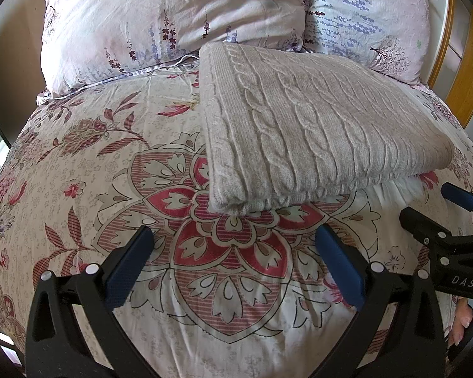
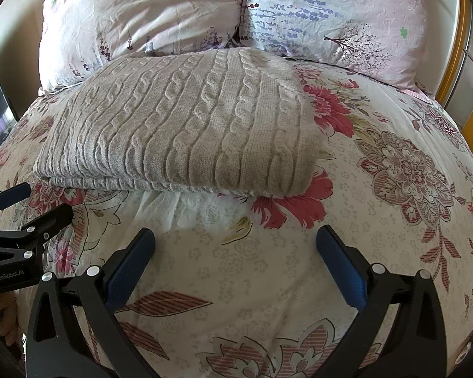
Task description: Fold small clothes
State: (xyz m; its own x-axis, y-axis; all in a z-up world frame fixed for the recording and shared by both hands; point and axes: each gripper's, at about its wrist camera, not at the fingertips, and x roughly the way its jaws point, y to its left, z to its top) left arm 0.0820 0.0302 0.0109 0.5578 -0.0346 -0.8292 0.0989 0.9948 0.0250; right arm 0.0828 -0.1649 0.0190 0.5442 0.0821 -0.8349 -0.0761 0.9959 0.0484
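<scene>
Left gripper (image 1: 233, 239): I see both blue pads spread wide, nothing between them, hovering over the floral bedspread (image 1: 88, 163). Right gripper (image 2: 235, 239): same, pads wide apart, nothing held, above the same bedspread (image 2: 394, 163). Each gripper shows at the edge of the other's view; the two sit side by side, apart.

Folded cable-knit sweater (image 1: 312, 126) lies flat on the bedspread just ahead of both grippers, neither touching it. From the right wrist the sweater (image 2: 186, 126) sits ahead and to the left, its near edge showing stacked layers. Behind it, two floral pillows (image 1: 173, 22) (image 2: 347, 22) lean side by side, with the sweater's far edge right up against them.
</scene>
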